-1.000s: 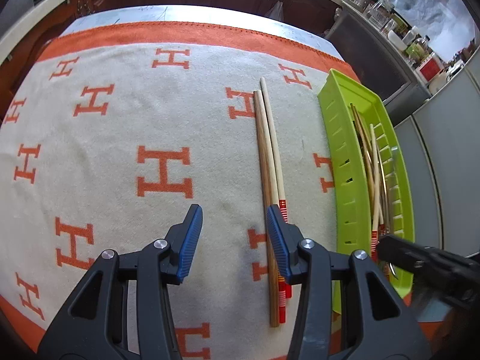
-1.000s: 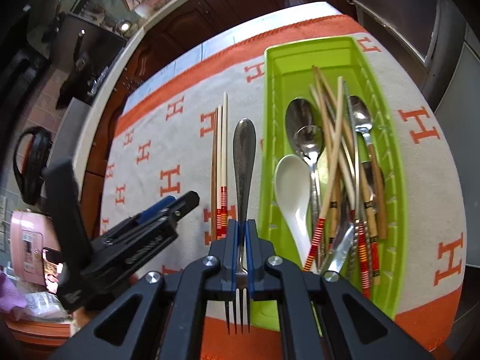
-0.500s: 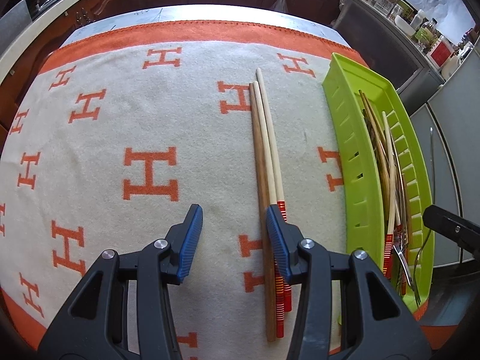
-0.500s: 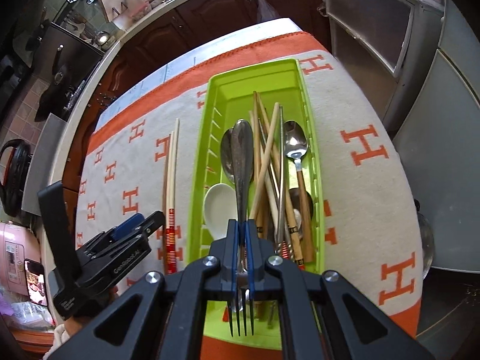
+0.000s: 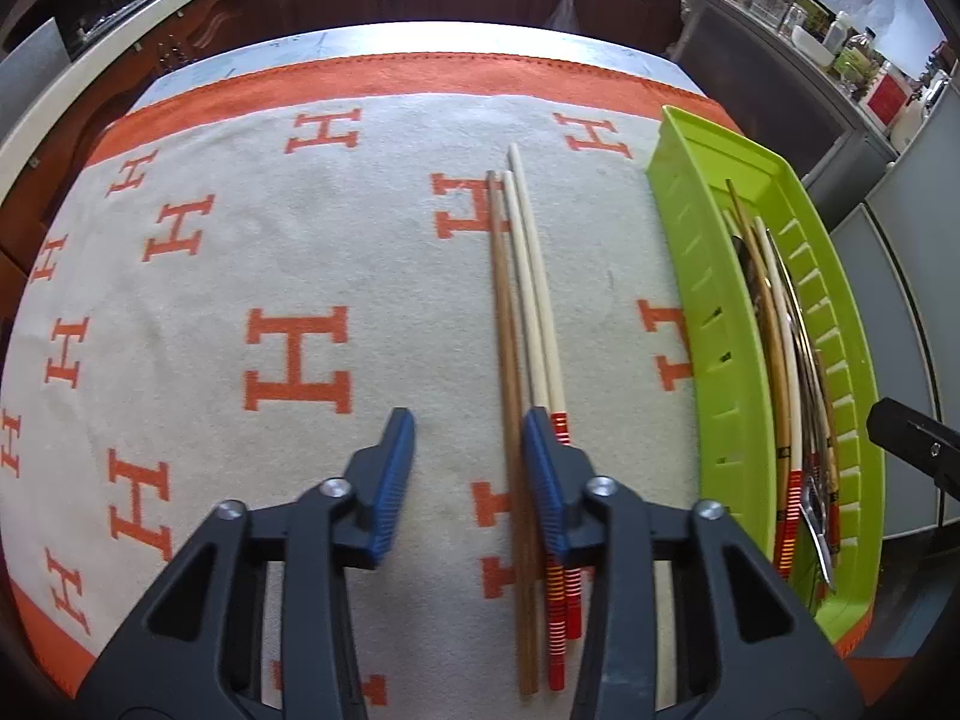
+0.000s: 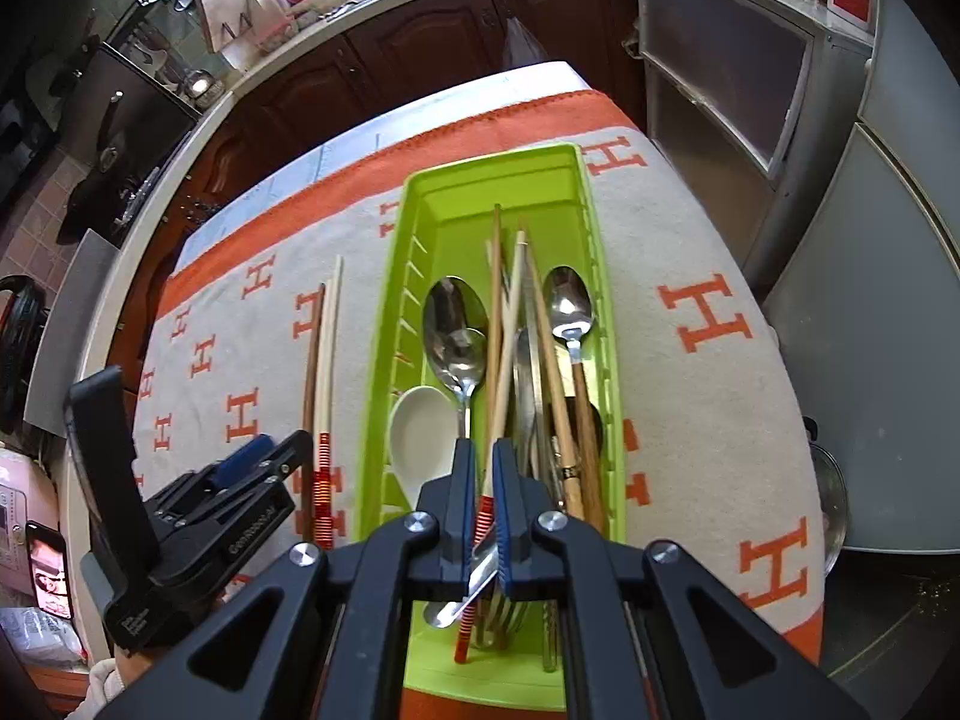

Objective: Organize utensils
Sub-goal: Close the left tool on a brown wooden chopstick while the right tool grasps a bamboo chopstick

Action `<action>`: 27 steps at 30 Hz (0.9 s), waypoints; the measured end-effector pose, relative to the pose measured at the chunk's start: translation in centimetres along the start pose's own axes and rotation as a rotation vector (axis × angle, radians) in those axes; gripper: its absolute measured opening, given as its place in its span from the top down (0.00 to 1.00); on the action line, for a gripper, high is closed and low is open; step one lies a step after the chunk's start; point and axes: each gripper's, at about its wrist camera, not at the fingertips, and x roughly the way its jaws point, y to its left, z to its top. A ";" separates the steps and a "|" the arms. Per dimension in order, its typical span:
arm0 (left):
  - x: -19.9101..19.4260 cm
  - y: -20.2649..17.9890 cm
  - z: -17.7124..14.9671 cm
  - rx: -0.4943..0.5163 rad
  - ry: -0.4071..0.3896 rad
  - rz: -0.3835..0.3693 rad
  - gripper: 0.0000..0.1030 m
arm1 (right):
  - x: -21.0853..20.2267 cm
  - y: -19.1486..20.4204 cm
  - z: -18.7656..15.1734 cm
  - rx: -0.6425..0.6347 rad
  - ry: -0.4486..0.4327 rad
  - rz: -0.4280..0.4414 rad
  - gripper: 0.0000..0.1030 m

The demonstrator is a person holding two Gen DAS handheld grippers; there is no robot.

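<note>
Left gripper (image 5: 468,468): blue-padded jaws apart, holding nothing, low over the cream cloth (image 5: 300,252) with its orange H pattern. Three chopsticks (image 5: 522,324) lie parallel on the cloth, running from 12 to 6 o'clock: one dark brown wooden stick and two pale sticks whose near ends carry red and white bands. The right finger (image 5: 543,480) overlaps these sticks in the left wrist view; contact cannot be confirmed from this angle.

Green tray (image 6: 498,180): long, slotted, lime-coloured plastic, lying just beside the loose chopsticks at their 3 o'clock. It contains two steel spoons (image 6: 456,336), a white ceramic spoon (image 6: 420,432), a third steel spoon (image 6: 567,306) with a wooden handle, several pale and brown chopsticks crossing one another, and a fork (image 6: 501,612) at the near end, tines toward 6 o'clock.

Right gripper (image 6: 485,504): positioned over the near end of the tray, jaws slightly parted with a narrow gap, gripping nothing; a banded chopstick end and a steel handle show through the gap below.
</note>
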 end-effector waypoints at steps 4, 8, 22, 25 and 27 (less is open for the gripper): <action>0.0 -0.2 -0.2 0.016 -0.013 0.051 0.84 | -0.5 0.8 0.0 -0.025 -0.019 0.012 0.95; 0.1 -0.5 -0.2 0.024 -0.018 0.070 0.84 | -0.6 1.5 -0.2 -0.038 -0.022 0.022 0.95; -0.3 0.2 -0.7 0.002 -0.033 0.051 0.96 | 0.1 4.0 -1.4 -0.095 0.009 0.065 0.95; -0.7 1.4 -1.0 -0.027 -0.023 0.032 0.96 | 0.2 4.5 -1.6 -0.106 0.012 0.082 0.95; -1.2 2.2 -1.3 -0.038 -0.022 0.029 0.96 | 0.3 5.0 -1.7 -0.119 0.016 0.091 0.95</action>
